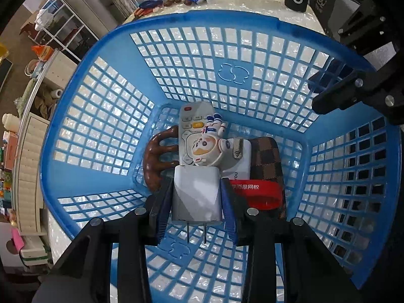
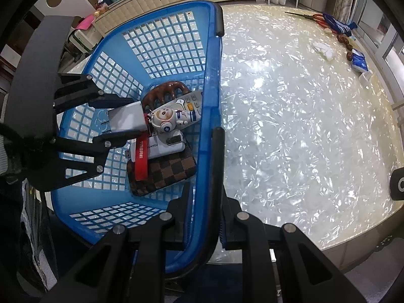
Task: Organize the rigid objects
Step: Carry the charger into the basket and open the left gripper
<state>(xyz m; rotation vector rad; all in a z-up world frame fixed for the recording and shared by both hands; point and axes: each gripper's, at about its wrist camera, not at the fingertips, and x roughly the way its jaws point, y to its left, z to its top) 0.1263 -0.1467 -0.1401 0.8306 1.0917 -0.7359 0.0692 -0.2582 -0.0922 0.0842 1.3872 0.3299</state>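
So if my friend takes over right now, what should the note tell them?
Left tool: shut on the white plug-in charger block, held down inside the blue plastic lattice basket.
Right tool: shut on the basket's rim, holding it steady.
Already in the basket: grey remote control, astronaut figurine, brown wooden comb, white power bank, brown checkered pouch, red strap.
Left to do: let go of the charger onto the pile. Scissors and small bits sit at the far end of the pearly table; whether they belong is unclear.
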